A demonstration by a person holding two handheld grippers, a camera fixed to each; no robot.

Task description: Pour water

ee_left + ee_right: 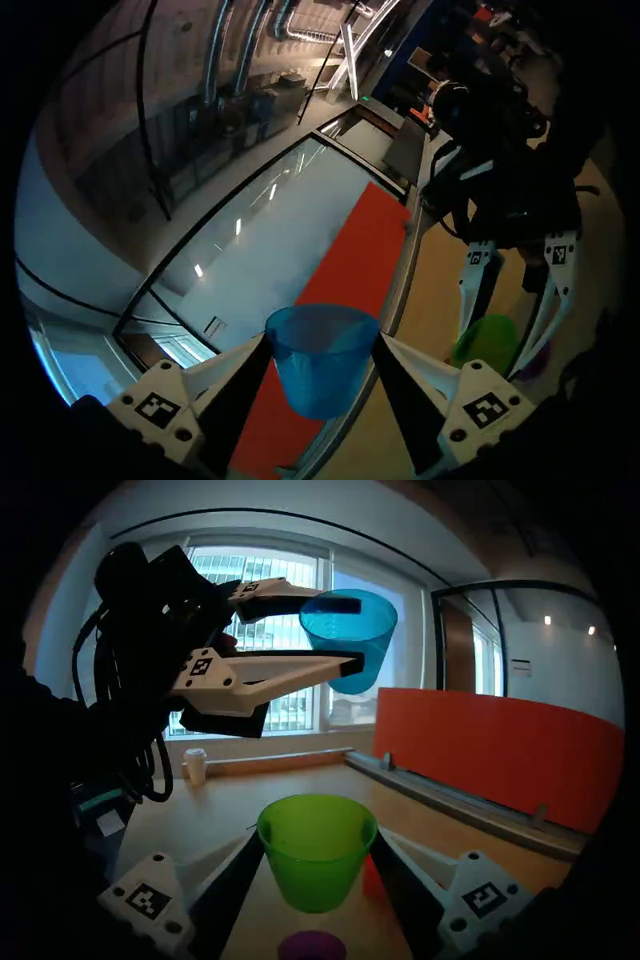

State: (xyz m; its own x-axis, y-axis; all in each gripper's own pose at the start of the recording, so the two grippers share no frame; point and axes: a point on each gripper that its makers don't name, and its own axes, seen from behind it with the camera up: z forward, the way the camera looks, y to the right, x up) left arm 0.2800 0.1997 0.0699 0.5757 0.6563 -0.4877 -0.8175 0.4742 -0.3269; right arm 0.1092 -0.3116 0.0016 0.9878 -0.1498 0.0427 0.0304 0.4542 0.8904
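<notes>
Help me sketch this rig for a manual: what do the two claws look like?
The left claw and right claw match: white tapering fingers with black inner pads, each on a white base bearing a square black-and-white marker. In the right gripper view, the left one's body is black, with looped black cables behind it.

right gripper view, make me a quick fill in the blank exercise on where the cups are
1. The left gripper holds the blue cup ____ the green cup clamped in the right gripper.
2. A purple rim shows just ____ the green cup, at the picture's bottom edge.
3. The white paper cup stands on the table, close to the ____.
Missing words: above; below; window.
</notes>
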